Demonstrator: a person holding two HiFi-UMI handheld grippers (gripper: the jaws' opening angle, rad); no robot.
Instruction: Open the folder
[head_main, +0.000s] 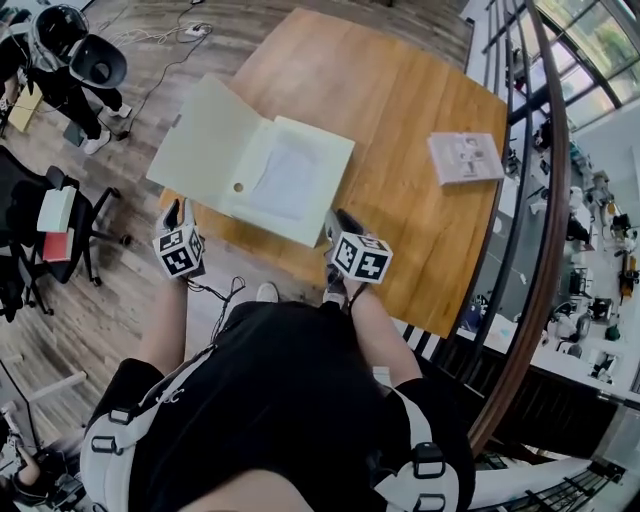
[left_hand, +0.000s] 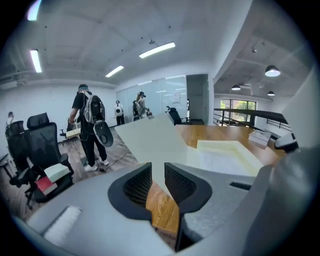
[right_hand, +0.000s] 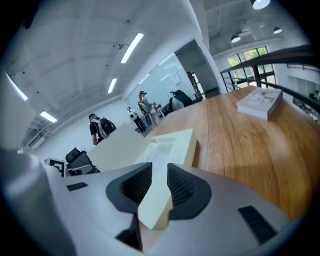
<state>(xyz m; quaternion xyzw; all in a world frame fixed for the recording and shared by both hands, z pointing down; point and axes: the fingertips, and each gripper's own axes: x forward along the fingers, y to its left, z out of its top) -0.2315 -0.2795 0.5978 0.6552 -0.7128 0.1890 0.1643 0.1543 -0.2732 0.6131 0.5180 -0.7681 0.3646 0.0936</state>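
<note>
A cream box folder (head_main: 290, 180) lies open on the wooden table (head_main: 400, 90), its lid (head_main: 205, 135) spread to the left past the table's edge. My left gripper (head_main: 178, 212) is at the lid's near edge. In the left gripper view its jaws (left_hand: 158, 180) stand a little apart, the lid's corner (left_hand: 150, 137) shows in the gap, and the pads do not press on it. My right gripper (head_main: 338, 222) is at the folder's near right corner. In the right gripper view it (right_hand: 159, 187) is shut on that corner of the folder (right_hand: 170, 145).
A flat white box (head_main: 465, 157) lies at the table's far right. A railing (head_main: 540, 200) runs along the right side. Office chairs (head_main: 40, 215) stand on the floor at the left, and a person with a backpack (left_hand: 87, 125) stands beyond them.
</note>
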